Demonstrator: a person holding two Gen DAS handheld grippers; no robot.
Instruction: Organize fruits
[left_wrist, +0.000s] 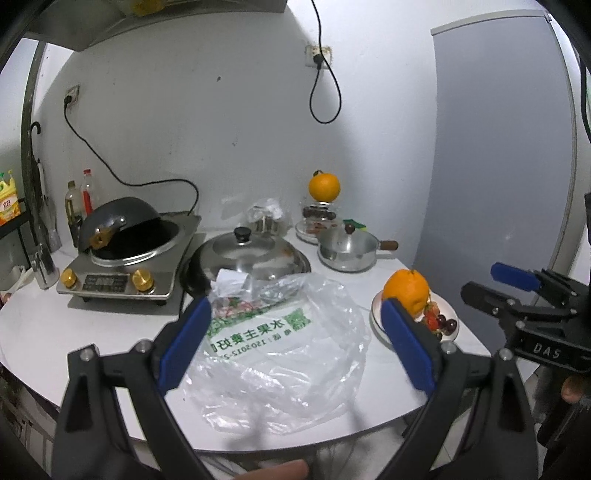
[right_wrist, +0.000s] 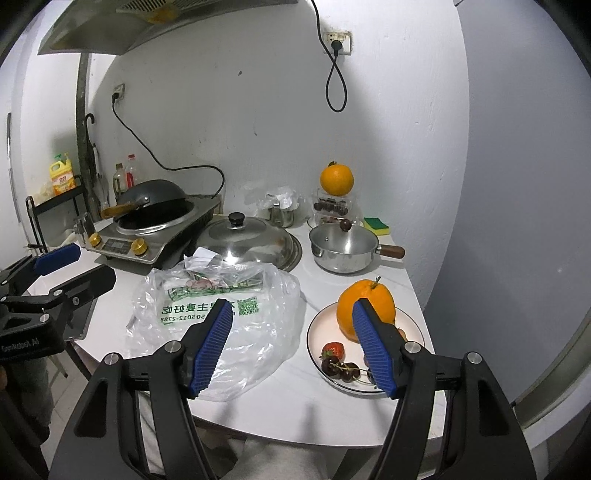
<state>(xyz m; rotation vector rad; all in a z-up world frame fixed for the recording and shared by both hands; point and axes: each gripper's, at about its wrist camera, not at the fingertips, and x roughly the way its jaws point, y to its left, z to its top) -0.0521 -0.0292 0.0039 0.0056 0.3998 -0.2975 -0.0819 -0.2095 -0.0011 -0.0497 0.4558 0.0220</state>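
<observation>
An orange (right_wrist: 364, 308) stands on a white plate (right_wrist: 321, 332) with a strawberry (right_wrist: 333, 349) and dark cherries (right_wrist: 340, 367) at the table's right front; the plate's orange also shows in the left wrist view (left_wrist: 406, 291). A second orange (right_wrist: 336, 180) sits on a clear fruit box (right_wrist: 332, 206) at the back. A crumpled clear plastic bag (right_wrist: 221, 314) with green print lies in the middle. My left gripper (left_wrist: 295, 332) is open and empty above the bag. My right gripper (right_wrist: 291, 347) is open and empty, between the bag and the plate.
An induction cooker with a black wok (right_wrist: 151, 218) stands at the back left. A steel lid (right_wrist: 251, 240) and a small saucepan (right_wrist: 343, 251) stand behind the bag. A sponge (right_wrist: 375, 225) lies at the back right. The table's round front edge (right_wrist: 295, 432) is close.
</observation>
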